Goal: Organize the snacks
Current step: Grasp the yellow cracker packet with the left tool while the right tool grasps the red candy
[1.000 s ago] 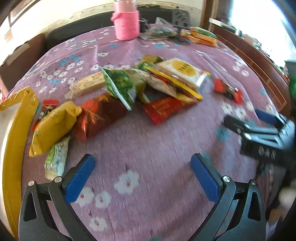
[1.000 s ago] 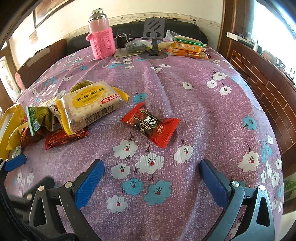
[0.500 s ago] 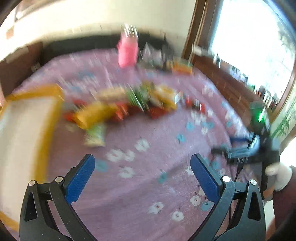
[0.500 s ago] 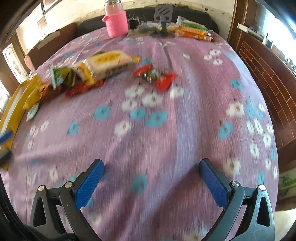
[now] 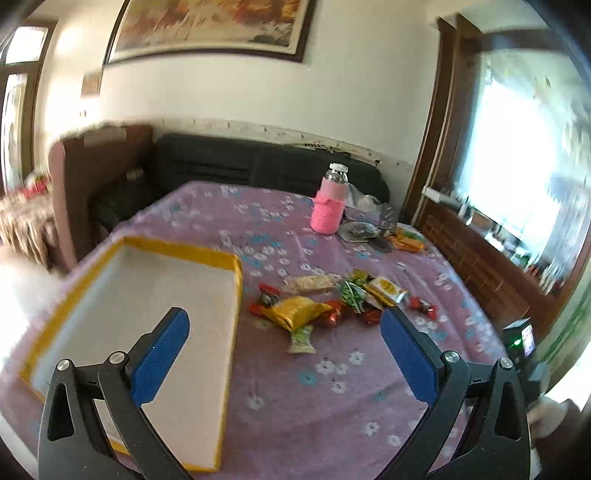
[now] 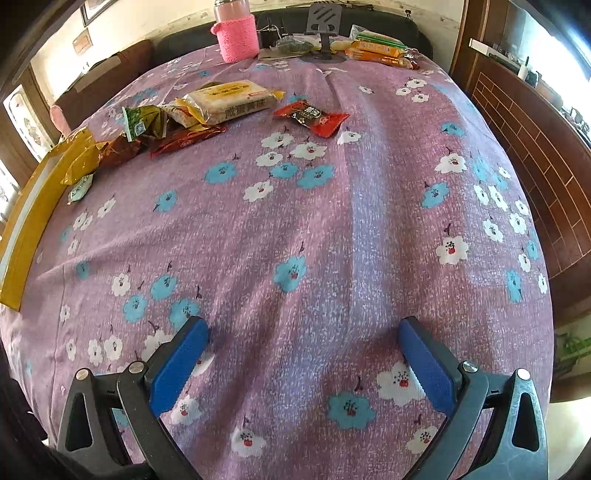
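Note:
A heap of snack packets (image 5: 332, 301) lies mid-table on the purple flowered cloth: a yellow bag (image 5: 295, 313), a green packet (image 5: 351, 295), a biscuit pack (image 6: 229, 98) and a red candy bar (image 6: 312, 117). A shallow yellow-rimmed tray (image 5: 207, 254) with a white floor lies left of the heap. My left gripper (image 5: 284, 354) is open and empty, high above the near table edge. My right gripper (image 6: 303, 354) is open and empty, low over the near cloth, well short of the snacks. The tray's rim (image 6: 33, 206) shows at the left in the right wrist view.
A pink knit-covered bottle (image 5: 328, 210) stands at the far side, also in the right wrist view (image 6: 236, 33). Beside it are a phone stand (image 6: 323, 26) and orange packets (image 6: 376, 50). A dark sofa (image 5: 258, 166) runs behind the table. A brick ledge (image 6: 535, 140) runs on the right.
Both grippers have pulled back from the snack heap. The left one rose and tilted up, so the tray, room and wall came into view. Both stayed open and empty.

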The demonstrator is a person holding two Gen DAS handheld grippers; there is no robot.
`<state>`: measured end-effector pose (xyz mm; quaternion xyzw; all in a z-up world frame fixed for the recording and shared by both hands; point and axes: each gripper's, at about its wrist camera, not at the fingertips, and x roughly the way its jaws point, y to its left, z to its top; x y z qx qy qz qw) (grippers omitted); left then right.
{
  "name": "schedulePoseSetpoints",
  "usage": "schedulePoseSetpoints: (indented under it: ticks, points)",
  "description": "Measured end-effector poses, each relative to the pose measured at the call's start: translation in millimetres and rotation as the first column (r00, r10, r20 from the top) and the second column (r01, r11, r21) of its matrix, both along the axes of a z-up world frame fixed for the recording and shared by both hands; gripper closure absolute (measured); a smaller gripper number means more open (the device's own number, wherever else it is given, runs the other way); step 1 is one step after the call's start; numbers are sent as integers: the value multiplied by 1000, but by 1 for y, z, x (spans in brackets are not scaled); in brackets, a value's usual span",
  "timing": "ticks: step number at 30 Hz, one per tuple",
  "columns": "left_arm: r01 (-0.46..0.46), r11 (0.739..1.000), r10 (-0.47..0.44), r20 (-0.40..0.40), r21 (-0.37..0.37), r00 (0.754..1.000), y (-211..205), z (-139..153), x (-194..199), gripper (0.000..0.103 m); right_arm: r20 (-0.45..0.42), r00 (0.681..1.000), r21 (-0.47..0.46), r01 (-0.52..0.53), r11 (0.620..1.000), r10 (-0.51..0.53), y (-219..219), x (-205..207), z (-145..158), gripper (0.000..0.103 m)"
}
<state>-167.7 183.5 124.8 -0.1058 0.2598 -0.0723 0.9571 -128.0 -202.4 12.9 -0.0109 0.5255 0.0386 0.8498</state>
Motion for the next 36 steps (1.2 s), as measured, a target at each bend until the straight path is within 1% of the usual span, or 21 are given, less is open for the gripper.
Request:
schedulePoseSetpoints:
  ticks: [2,3,5,7,9,11,12,14,15,17,18,21,22,23,25,26,28,30,32,34,36]
  points:
    - [8,999,-10,-38,-45,999,10,-11,4,0,-19,1000,-2,0,1000,0,0,1,1,2]
    - [5,999,-8,-56,-44,998,9,-16,5,0,-17,1000,-4,6,1000,-6,0,0,3,11]
    - [-6,999,4,-79,-32,997,10,-24,10,0,42,999,-6,-7,1000,8,8,-5,14,21]
    - [-9,1000,6,-99,-30,995,9,-27,10,0,124,991,13,-45,999,43,24,-5,32,20]
    - [0,999,-5,-120,-43,993,7,-32,13,0,185,978,58,-104,993,92,44,2,49,19]
    - [14,999,-19,-135,-37,991,2,-36,16,0,209,969,89,-150,985,129,64,16,58,19]
    - [25,999,-28,-141,-27,990,-1,-38,17,0,216,965,97,-173,980,148,74,23,60,21]
    - [60,998,-58,-147,5,987,-9,-40,21,0,230,956,99,-208,973,181,96,40,62,22]
    - [80,997,-76,-148,19,986,-13,-39,23,3,234,953,104,-220,970,191,106,49,61,24]
    - [126,990,-116,-154,56,981,-22,-37,27,23,238,953,127,-224,966,189,115,62,59,26]
    - [143,987,-130,-162,71,978,-26,-36,31,26,240,955,138,-213,967,176,118,71,59,29]
    - [162,983,-146,-165,90,975,-30,-32,44,26,288,954,172,-133,976,80,97,89,69,29]
    - [167,982,-150,-172,87,974,-30,-33,50,26,306,951,171,-92,981,35,82,95,75,29]
    - [170,982,-154,-180,81,972,-30,-34,55,26,311,950,168,-66,984,11,73,96,78,28]
    - [190,980,-174,-219,57,960,-30,-39,72,26,298,953,154,6,988,-52,41,112,80,27]
    - [204,978,-186,-238,54,953,-32,-41,80,26,291,955,157,14,988,-60,31,116,79,26]
    - [235,971,-211,-274,54,938,-39,-45,97,26,258,964,155,17,988,-57,11,130,73,27]
    - [268,961,-235,-297,73,926,-47,-47,116,26,221,974,141,14,990,-45,-1,145,61,28]
    - [306,947,-260,-329,96,908,-57,-51,138,26,198,980,137,-4,991,-23,-4,157,48,31]
    - [344,936,-291,-384,76,876,-63,-61,161,27,181,983,138,-30,990,5,-1,166,37,31]
    - [346,936,-287,-424,68,859,-66,-70,178,27,165,986,137,-52,989,29,3,173,27,31]
